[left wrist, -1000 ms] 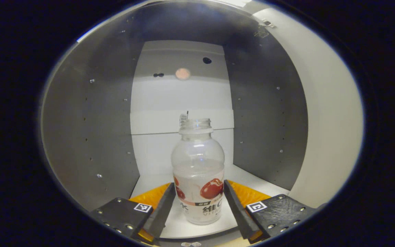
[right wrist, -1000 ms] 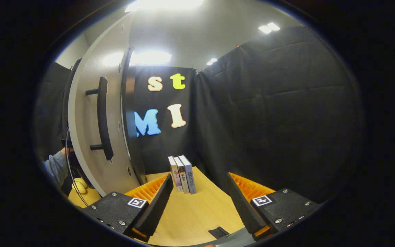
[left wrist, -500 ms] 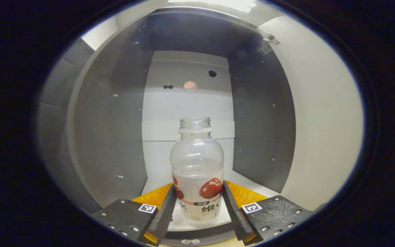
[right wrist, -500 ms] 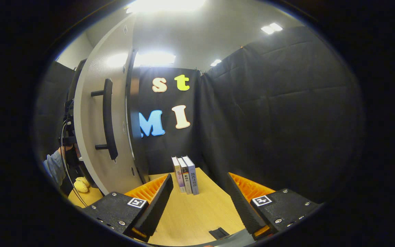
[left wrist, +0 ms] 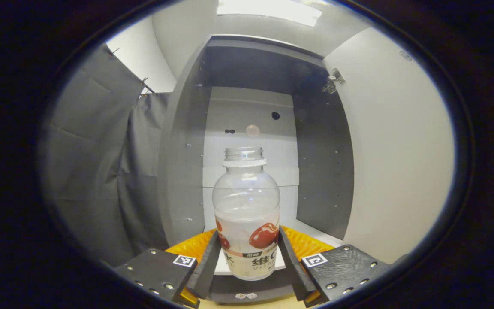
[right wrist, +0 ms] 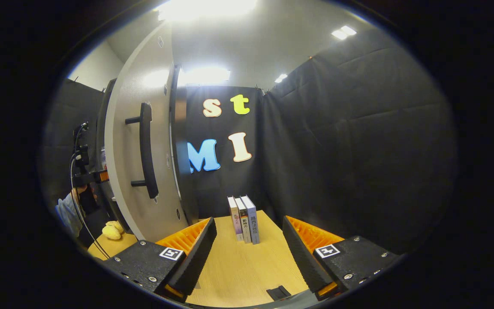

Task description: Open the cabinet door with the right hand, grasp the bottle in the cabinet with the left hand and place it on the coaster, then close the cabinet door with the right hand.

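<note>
The left claw (left wrist: 247, 257) clamps the uncapped bottle (left wrist: 246, 201), hiding its lower sides, while the right claw (right wrist: 247, 253) gapes wide, empty.

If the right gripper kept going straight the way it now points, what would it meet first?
Likely the standing books on the wooden table, straight ahead between the open right gripper fingers. The black cloth wall lies behind them. Depth is hard to judge.

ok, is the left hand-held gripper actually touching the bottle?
Touching. The left gripper view shows the left hand-held gripper with both fingers pressed flat against the bottle label, no gap on either side.
</note>
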Demonstrator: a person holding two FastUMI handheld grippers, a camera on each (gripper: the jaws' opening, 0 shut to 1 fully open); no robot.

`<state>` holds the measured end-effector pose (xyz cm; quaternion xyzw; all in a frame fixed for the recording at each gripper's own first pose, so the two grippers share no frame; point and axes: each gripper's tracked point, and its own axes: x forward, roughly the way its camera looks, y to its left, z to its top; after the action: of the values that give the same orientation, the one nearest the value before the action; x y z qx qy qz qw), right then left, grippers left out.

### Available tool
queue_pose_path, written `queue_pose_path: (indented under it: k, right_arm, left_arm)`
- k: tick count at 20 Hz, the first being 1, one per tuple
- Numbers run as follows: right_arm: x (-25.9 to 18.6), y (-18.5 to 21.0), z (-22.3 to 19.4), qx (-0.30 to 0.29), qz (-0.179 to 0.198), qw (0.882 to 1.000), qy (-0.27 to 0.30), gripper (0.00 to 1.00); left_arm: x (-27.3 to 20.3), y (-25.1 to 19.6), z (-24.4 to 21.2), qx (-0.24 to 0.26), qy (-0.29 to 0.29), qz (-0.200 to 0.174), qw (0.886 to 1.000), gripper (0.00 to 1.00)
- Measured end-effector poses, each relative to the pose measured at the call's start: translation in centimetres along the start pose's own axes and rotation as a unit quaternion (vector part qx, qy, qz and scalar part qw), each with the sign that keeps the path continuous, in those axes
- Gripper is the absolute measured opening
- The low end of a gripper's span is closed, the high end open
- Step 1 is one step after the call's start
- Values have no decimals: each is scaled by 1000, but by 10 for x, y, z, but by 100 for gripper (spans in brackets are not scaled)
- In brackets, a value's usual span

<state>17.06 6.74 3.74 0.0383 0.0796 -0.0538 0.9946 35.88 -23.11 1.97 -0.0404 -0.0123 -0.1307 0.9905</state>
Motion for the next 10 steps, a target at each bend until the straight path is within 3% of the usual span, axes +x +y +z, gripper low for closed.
queue_pose_path:
  k: [4, 6, 8, 10]
  right_arm:
    - [0, 0, -5, 6, 16, 1000, 2, 95]
    - [-1, 1, -8, 8, 24, 1000, 2, 92]
    - [-2, 2, -10, 6, 35, 999, 4, 95]
    - [-3, 1, -12, -4, 40, 999, 5, 95]
  left_arm:
    - [0, 0, 1, -3, -5, 3, 1000, 71]
    - [0, 2, 1, -2, -8, 8, 1000, 73]
    - [-1, 1, 1, 5, -5, 19, 1000, 78]
    - [2, 0, -2, 0, -1, 27, 1000, 75]
